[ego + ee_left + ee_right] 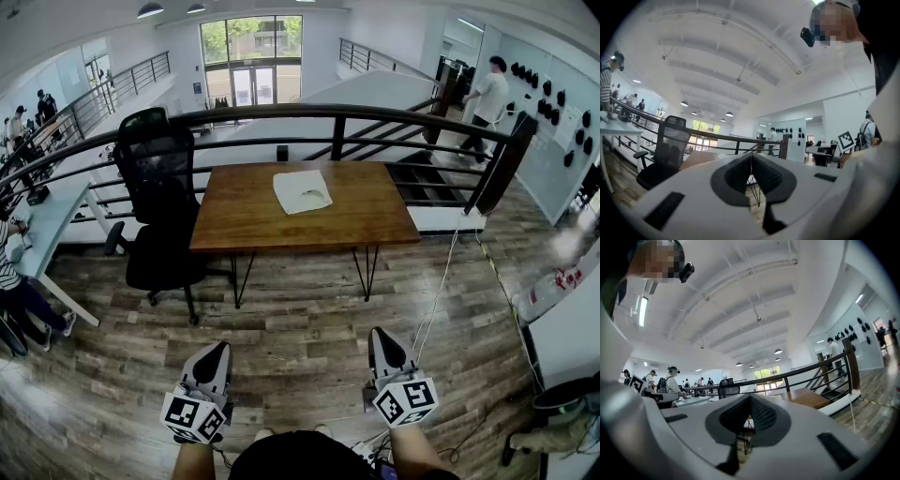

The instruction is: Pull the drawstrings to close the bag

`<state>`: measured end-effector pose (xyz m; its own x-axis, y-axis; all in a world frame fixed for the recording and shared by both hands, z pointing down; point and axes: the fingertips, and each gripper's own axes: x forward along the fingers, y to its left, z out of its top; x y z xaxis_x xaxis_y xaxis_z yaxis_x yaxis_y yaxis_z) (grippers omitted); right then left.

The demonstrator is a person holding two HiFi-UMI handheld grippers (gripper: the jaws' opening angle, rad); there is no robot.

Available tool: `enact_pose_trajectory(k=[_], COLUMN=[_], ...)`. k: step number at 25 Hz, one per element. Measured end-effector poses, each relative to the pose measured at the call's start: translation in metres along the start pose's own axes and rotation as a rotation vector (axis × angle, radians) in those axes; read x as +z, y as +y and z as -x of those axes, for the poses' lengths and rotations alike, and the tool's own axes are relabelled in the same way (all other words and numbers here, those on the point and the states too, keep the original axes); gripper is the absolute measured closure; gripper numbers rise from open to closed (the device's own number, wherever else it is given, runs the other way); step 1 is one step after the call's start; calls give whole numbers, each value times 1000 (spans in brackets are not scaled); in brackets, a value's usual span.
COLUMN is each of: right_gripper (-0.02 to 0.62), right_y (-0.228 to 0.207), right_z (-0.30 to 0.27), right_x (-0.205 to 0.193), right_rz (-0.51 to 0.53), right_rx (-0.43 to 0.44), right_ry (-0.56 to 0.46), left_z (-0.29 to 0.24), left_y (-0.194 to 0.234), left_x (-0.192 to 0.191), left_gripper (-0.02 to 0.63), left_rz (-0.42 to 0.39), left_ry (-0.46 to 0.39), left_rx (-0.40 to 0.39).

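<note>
Two grippers held well short of the table (239, 223)
A white bag (302, 191) lies flat on the table, toward its far edge. The left gripper (219, 351) and right gripper (381, 337) hover before the table, jaws pressed together, empty.

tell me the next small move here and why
Probably step toward the table: the white bag lies there, far beyond the left claw and right claw, which are both shut and empty.

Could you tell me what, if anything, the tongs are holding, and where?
Nothing: left tongs and right tongs are shut and empty; the bag lies on the table.
</note>
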<state>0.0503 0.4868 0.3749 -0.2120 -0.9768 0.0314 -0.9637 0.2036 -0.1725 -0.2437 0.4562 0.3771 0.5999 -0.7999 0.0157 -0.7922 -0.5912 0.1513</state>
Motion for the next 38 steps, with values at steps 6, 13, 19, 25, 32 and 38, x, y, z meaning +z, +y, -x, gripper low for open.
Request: enact_pose_trajectory(k=[6,13,19,25,32,38], right_gripper=[603,603,601,586,256,250], right_y=[-1,-6,-16,-23,-26,-39], right_z=[-3,-1,6,12,27,41], right_x=[1,0,1,9,20,26], right_rz=[-3,-21,-77,-63,-56,-60], right_rx=[13,20,27,55,173,223], right_ry=[-1,1,1,-14,-42,-43], left_z=[-6,-9,-12,-15,-26,-26], left_y=[-6,-11,-24,-37,-59,-86], left_x=[1,0,0,2,1,0], left_gripper=[591,591,591,590,293,291], left_rz=[14,17,67,75,74,83], left_ry=[-7,-9,-22,-33,-44,-60], left_rx=[-7,-2,4,8,61,103])
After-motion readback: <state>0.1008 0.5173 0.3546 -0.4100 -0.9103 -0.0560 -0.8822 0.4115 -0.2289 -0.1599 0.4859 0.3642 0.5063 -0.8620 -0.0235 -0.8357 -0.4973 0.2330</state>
